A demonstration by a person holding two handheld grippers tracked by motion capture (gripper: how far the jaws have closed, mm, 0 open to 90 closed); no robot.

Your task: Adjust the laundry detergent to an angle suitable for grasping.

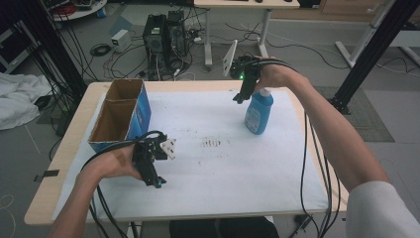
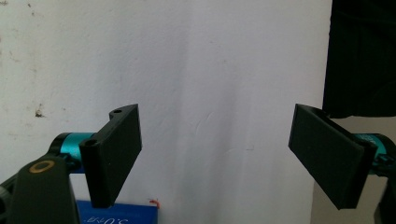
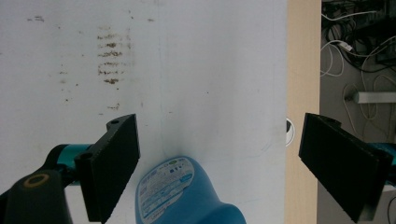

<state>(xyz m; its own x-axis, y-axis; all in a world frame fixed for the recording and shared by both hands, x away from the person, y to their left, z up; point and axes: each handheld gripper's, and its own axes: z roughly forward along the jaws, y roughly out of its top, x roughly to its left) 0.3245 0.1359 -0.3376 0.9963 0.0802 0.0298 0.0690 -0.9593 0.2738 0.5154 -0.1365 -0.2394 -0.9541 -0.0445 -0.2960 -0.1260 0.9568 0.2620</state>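
White table cover [image 1: 218,168], stained | blue spray bottle [image 1: 258,113], labelled, upright | both tongs wide apart, empty

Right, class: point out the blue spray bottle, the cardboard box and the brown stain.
blue spray bottle [image 1: 258,112], high view, on its label.
cardboard box [image 1: 142,110], high view, blue side wall.
brown stain [image 3: 112,56], right gripper view, its middle.

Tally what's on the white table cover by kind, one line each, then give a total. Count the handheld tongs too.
Blue spray bottle: 1
Open cardboard box with blue sides: 1
Handheld tongs: 2, left tongs and right tongs, both open and holding nothing
Total: 4
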